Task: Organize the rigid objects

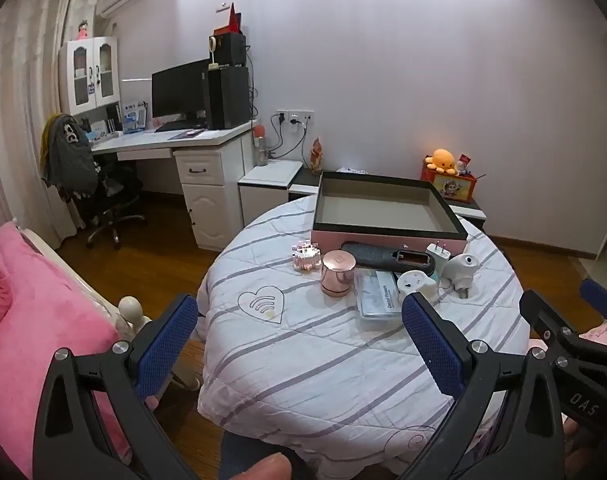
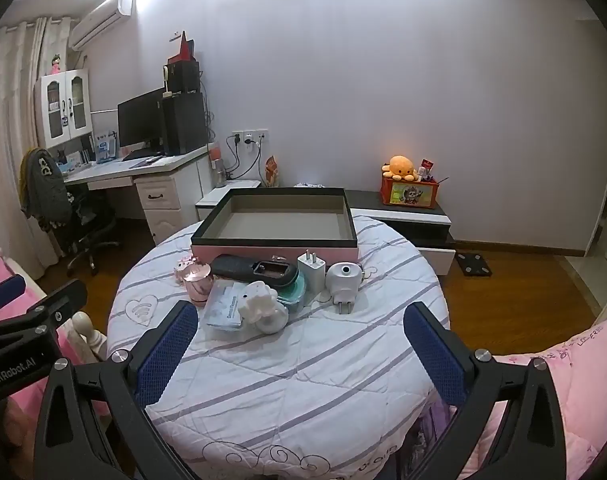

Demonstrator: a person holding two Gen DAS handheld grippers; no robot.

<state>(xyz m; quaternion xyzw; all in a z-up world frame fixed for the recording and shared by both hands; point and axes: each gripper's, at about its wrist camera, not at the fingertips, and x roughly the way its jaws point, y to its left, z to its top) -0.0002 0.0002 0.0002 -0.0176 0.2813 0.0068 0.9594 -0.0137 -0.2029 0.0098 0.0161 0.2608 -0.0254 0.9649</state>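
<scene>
Start: both grippers spread wide, empty, short of the clutter.

My left gripper (image 1: 299, 344) and right gripper (image 2: 299, 344) hover; the objects (image 2: 263, 292) cluster ahead, the empty box (image 2: 275, 236) just beyond. I'd grab the nearest piece squarely, one per trip.

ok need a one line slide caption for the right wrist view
Open right tool hovers before a cloth-covered round table where small objects cluster in front of an empty pink box.
</scene>
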